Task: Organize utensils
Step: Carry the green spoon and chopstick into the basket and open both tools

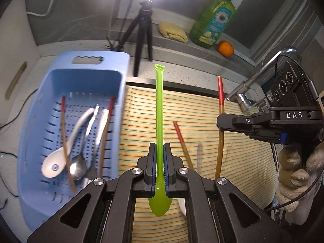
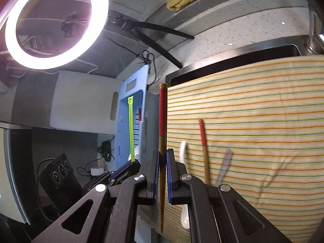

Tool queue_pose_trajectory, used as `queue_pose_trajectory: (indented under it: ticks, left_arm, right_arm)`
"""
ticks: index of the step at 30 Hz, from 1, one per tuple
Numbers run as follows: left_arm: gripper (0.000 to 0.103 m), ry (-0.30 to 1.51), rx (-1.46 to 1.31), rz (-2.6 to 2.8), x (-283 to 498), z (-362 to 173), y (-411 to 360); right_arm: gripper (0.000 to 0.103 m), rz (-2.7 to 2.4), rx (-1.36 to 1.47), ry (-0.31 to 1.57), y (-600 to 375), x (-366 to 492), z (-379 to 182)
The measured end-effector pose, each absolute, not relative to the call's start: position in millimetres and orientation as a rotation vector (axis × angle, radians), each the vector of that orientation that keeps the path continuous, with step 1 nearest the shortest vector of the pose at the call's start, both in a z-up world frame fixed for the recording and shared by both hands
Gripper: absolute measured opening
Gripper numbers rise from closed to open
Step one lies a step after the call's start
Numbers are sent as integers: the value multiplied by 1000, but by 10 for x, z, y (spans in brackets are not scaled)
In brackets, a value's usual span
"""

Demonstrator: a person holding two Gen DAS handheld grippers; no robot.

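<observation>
My left gripper (image 1: 160,151) is shut on a green plastic spoon (image 1: 159,109), handle pointing away, held above the striped cloth (image 1: 243,121). The spoon also shows in the right wrist view (image 2: 131,129). My right gripper (image 2: 162,158) is shut on a wooden chopstick with a red end (image 2: 162,121); it shows in the left wrist view (image 1: 220,121) at the right. A second red-ended chopstick (image 1: 182,143) and a clear utensil (image 1: 199,156) lie on the cloth. The blue basket (image 1: 36,121) at left holds a white spoon (image 1: 66,151), a metal spoon (image 1: 79,168) and chopsticks.
A tripod (image 1: 141,34), yellow sponge cloth (image 1: 172,31), green soap bottle (image 1: 214,18) and an orange (image 1: 225,48) stand at the back. A faucet (image 1: 253,85) is at the right. A ring light (image 2: 54,22) glows above. A white spoon (image 2: 183,151) lies on the cloth.
</observation>
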State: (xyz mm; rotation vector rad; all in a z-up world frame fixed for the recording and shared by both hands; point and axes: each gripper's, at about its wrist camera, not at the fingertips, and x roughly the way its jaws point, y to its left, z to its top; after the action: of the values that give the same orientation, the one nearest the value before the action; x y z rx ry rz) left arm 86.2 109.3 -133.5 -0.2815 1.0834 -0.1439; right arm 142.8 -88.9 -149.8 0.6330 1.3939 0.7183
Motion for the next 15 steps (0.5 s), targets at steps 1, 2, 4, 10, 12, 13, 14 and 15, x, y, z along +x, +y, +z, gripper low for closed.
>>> queue_pose_trajectory:
  ticks: [1,2,4,10,12,13,14,15]
  left_arm:
    - [5,1080,-281,-135,846,-1315,1157]
    - [5,1076,-284,-122,827,-1296,1241]
    - [5,1075,-289,-106,788,-1279,1388]
    - [5,1087,-301,-50,747,-1333,1848]
    - [5,1098,-304,-33,740,-1376,2002]
    - [5,1104,-302,-22,743,-1400,2062]
    - [5,1111,-304,-14,747,-1424,2126]
    - [5,1117,-306,-6,755,-1450,2193]
  right_arm:
    - [6,727,632,1391,-833,1426,-1468]
    - [6,739,631,1388,-755,1423,-1437]
    - [6,758,625,1382,-590,1422,-1385]
    - [6,787,583,1372,-27,1447,-1305]
    - [6,785,563,1376,167,1471,-1329]
    - [6,783,549,1377,255,1479,-1338]
    - [6,781,531,1378,351,1486,-1349]
    - [6,778,511,1379,447,1491,-1363]
